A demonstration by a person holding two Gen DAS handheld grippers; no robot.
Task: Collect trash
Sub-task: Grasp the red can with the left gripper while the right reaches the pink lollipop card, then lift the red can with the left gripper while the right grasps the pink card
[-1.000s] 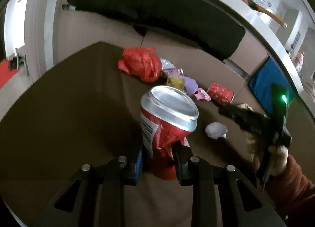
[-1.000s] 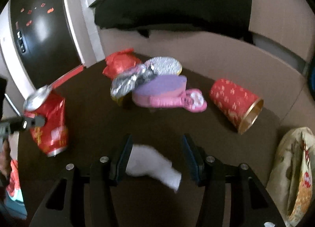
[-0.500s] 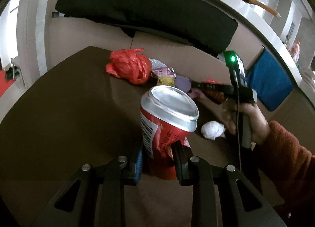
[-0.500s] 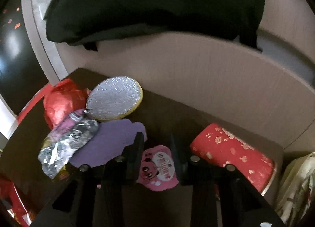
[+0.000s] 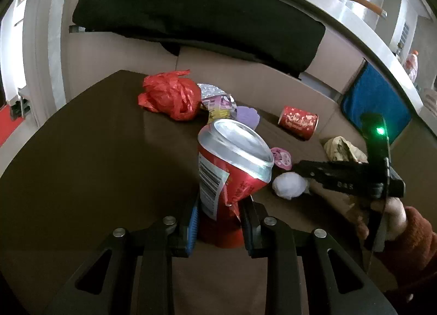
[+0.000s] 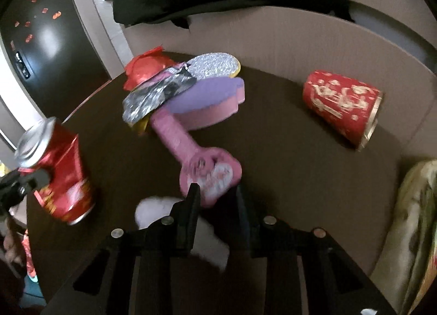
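the left gripper (image 5: 220, 222) is clenched on a crushed red can (image 5: 232, 167), holding it up above the dark table (image 5: 90, 156), with both pads pressing its lower body. the right gripper (image 6: 217, 195) has its jaws partly closed, and the end of a pink toy-like piece (image 6: 210, 175) lies between the tips; i cannot tell if the pads really press it, because that view is blurred. a white paper ball (image 5: 290, 184) sits on the table just under this gripper, partly hidden by it. the other trash is still on the table: a red plastic bag (image 5: 170, 94), a silver wrapper (image 6: 153, 99), a purple and pink block (image 6: 210, 102) and a red paper cup (image 6: 341, 104) lying on its side near the far edge. i think the risks are these: the can is dented and tilted, so it may slip or turn out of the pads; the right jaws may push the paper ball away, or catch only the thin edge of the pink piece and drop it; the cup can roll off the table if it is bumped. as for writing, the can shows a barcode, the cup has gold characters i cannot read, and the body of the right gripper shows some small letters in the left view, too unclear to read.
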